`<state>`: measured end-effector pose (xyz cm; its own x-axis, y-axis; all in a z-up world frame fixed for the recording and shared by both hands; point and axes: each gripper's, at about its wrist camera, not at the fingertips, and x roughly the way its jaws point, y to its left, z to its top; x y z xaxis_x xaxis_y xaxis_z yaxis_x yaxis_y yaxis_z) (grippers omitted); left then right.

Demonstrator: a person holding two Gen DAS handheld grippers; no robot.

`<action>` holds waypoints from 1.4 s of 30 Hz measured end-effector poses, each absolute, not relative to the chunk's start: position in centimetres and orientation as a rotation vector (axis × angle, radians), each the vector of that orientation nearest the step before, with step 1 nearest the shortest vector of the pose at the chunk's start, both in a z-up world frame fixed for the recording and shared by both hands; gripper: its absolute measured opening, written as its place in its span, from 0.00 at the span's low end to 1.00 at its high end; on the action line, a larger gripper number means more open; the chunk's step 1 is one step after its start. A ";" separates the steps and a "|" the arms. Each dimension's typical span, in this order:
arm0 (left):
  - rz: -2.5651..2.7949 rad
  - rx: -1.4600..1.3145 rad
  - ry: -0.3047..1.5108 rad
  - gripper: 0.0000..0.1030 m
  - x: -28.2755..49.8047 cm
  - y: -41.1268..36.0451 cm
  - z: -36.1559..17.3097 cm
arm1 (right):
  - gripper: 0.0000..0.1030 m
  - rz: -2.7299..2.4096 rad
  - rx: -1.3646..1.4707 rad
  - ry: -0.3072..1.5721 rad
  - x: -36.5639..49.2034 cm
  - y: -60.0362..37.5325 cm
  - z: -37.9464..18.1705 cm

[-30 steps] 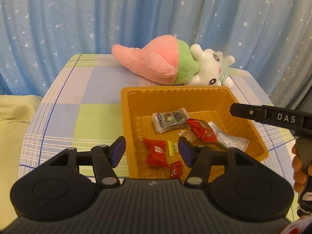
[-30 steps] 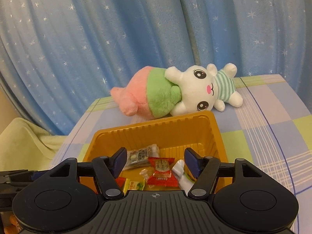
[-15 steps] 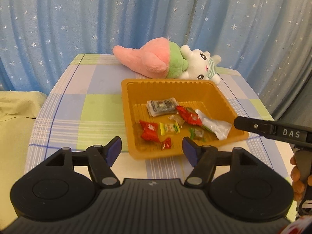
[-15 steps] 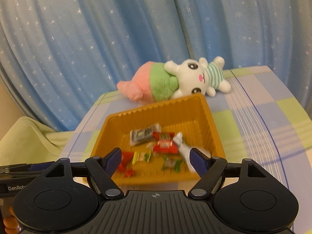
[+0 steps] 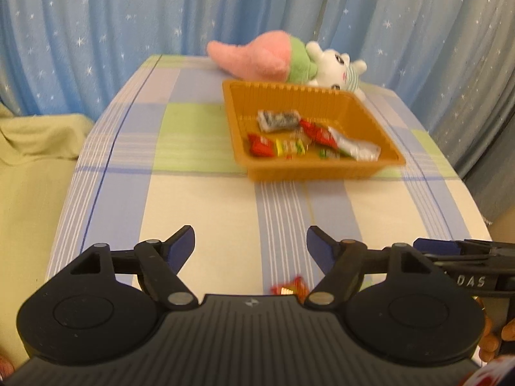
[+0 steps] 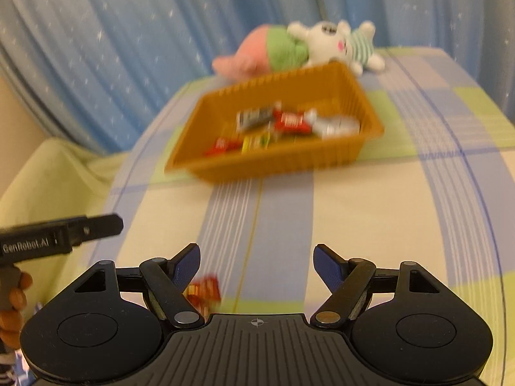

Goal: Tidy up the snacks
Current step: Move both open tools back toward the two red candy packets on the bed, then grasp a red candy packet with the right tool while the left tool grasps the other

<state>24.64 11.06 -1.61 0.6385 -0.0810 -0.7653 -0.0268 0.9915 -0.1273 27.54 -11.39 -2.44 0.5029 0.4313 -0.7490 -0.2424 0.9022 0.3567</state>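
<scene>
Snacks mostly lie in the orange tray (image 5: pixel 313 167) at the far part of the worktop (image 5: pixel 206 212), just in front of the plush toy (image 5: pixel 283 59); one stray red-and-yellow wrapped snack (image 5: pixel 291 290) lies on the bare cloth, well on the near side of the tray, close under both cameras.

Going from left to right with the tray as the mark: the left hand-held gripper (image 5: pixel 250 244) hangs on the near side of the tray, its jaws opening and nothing between them. The stray snack sits below its right-hand finger, closer in than the fingertips, so it lies back and slightly right of that grasp. The right hand-held gripper (image 6: pixel 256 259) is also on the near side of the tray, spread with nothing in its grasp; in its own view the same stray snack (image 6: pixel 204 291) peeks out beside its left-hand finger.

So the wrapper lies between the two tools, about equally near to each, I would judge. Its long axis is too blurred and too hidden to tell. Either hand would have to draw back and dip to straddle it, then carry it forward into the tray.
</scene>
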 end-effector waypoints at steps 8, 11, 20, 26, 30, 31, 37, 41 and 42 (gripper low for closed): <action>-0.021 -0.135 0.953 0.72 21.3 11.3 -4.0 | 0.75 0.462 0.164 1.045 24.3 -9.4 -4.6; -0.014 -0.130 0.978 0.72 20.5 11.3 -4.8 | 0.75 0.481 0.143 1.061 23.5 -8.7 -5.1; 0.000 -0.114 1.026 0.72 18.8 11.4 -6.4 | 0.75 0.506 0.117 1.080 22.8 -7.2 -6.0; 0.009 -0.107 1.045 0.72 18.3 11.6 -7.0 | 0.74 0.522 0.091 1.081 22.7 -6.0 -6.6; 0.022 -0.095 1.047 0.72 18.3 12.1 -7.2 | 0.71 0.535 0.073 1.068 22.8 -5.2 -6.9; 0.022 -0.098 1.048 0.72 18.4 12.3 -7.3 | 0.65 0.541 0.070 1.067 22.8 -5.0 -6.9; 0.036 -0.098 1.049 0.72 18.6 12.9 -7.5 | 0.51 0.568 0.042 1.065 23.1 -3.7 -7.4; 0.045 -0.092 1.051 0.72 18.6 13.3 -7.7 | 0.45 0.567 0.034 1.068 23.5 -3.0 -7.8; 0.047 -0.091 1.052 0.72 18.6 13.4 -7.8 | 0.43 0.565 0.033 1.071 23.7 -2.9 -8.0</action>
<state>18.62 13.43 -7.76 0.4955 -0.0044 -0.8686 -0.0823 0.9952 -0.0520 23.65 -2.87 -7.97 0.3524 0.4523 -0.8193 -0.4213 0.8584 0.2927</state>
